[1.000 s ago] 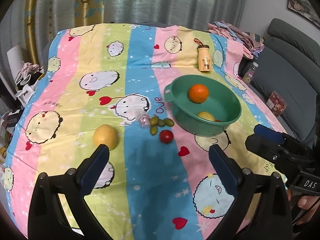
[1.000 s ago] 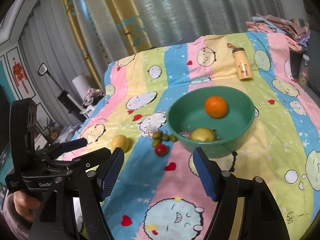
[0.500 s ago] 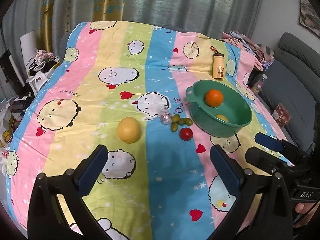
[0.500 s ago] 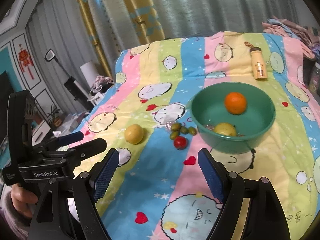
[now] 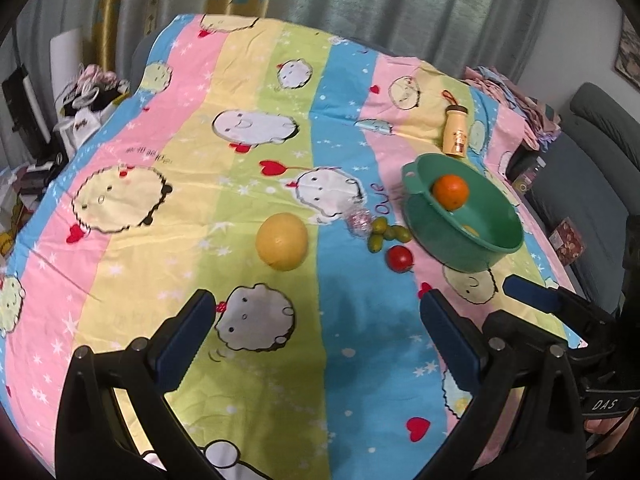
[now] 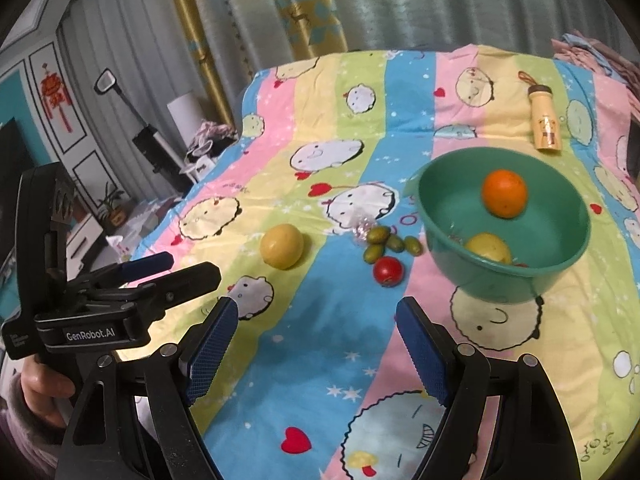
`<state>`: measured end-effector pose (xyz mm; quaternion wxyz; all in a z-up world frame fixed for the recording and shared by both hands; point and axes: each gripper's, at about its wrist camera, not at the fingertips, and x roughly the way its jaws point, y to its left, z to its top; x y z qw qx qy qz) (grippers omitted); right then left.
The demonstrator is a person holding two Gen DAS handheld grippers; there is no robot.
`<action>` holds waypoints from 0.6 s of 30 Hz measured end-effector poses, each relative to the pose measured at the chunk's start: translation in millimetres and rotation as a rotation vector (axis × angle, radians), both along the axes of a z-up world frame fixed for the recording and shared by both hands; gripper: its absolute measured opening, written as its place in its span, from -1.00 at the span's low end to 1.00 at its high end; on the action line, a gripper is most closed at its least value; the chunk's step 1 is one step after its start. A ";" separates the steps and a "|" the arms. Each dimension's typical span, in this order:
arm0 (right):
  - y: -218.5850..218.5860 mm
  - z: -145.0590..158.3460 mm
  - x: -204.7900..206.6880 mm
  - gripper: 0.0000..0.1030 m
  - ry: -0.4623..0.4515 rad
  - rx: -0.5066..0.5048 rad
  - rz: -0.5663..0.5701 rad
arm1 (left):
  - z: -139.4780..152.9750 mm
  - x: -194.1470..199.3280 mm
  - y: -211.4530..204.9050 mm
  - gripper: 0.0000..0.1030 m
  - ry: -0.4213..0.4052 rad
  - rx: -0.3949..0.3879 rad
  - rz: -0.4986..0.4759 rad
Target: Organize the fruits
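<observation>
A green bowl (image 5: 496, 236) (image 6: 568, 268) on the striped cartoon cloth holds an orange (image 5: 450, 191) (image 6: 504, 193) and a yellow fruit (image 6: 488, 248). On the cloth left of the bowl lie a large yellow fruit (image 5: 282, 241) (image 6: 281, 245), a red tomato (image 5: 399, 257) (image 6: 387, 271), several green olives (image 5: 388, 234) (image 6: 390, 242) and a small clear wrapper (image 5: 358, 219). My left gripper (image 5: 316, 340) is open and empty, well short of the yellow fruit. My right gripper (image 6: 316, 350) is open and empty, short of the tomato.
A yellow bottle (image 5: 455, 130) (image 6: 544, 128) lies behind the bowl. Folded clothes (image 5: 516, 92) sit at the far right corner, a grey sofa (image 5: 592, 160) beyond. Clutter and bags (image 5: 84, 96) stand off the left edge. Curtains hang behind.
Both grippers have pulled back and swung left; the fruit and bowl now sit farther right and smaller in both views. Nothing on the cloth has moved.
</observation>
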<state>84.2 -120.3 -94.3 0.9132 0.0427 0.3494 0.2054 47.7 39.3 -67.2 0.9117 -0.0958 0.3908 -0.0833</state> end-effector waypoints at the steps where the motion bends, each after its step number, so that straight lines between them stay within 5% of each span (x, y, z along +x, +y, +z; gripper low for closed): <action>1: 2.5 -2.8 2.2 0.59 0.009 -0.003 0.004 | -3.4 1.4 4.6 0.99 0.008 -0.012 0.008; 18: 37.8 -44.4 44.4 0.59 0.108 -0.039 0.086 | -39.3 32.9 32.7 0.99 0.083 -0.127 0.003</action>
